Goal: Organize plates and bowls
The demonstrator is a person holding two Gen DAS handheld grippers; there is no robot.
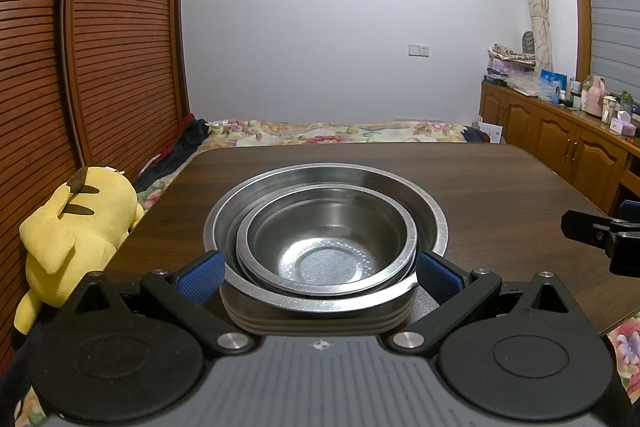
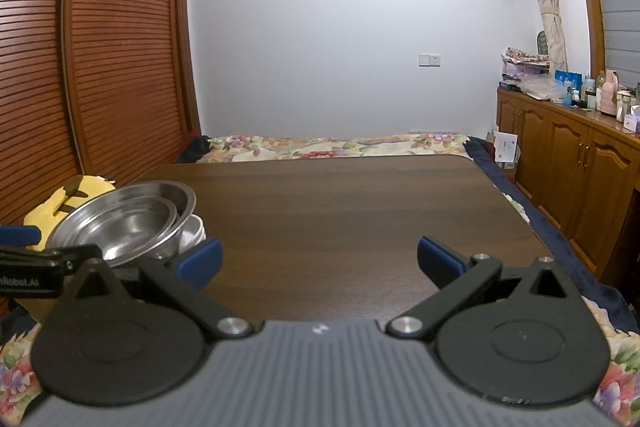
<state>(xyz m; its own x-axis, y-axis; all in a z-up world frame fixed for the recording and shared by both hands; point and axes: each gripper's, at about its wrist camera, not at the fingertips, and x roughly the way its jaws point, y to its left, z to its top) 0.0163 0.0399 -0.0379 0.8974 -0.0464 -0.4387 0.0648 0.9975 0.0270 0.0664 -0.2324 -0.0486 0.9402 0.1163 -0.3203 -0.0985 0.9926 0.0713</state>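
A stack of steel dishes stands on the dark wooden table [image 1: 480, 179]. A small bowl [image 1: 326, 239] nests in a wider bowl [image 1: 434, 215], and both rest on several flat plates [image 1: 320, 321]. My left gripper [image 1: 319, 275] is open wide, with one blue pad on each side of the stack, close to its walls. I cannot tell whether the pads touch it. The right wrist view shows the same stack [image 2: 120, 223] at the left. My right gripper [image 2: 319, 259] is open over bare table [image 2: 340, 195], with nothing between its fingers.
A yellow plush toy [image 1: 76, 227] lies off the table's left edge against the slatted wardrobe. A bed with a floral cover [image 1: 340, 131] lies beyond the far edge. Wooden cabinets [image 2: 568, 163] with bottles on top line the right wall.
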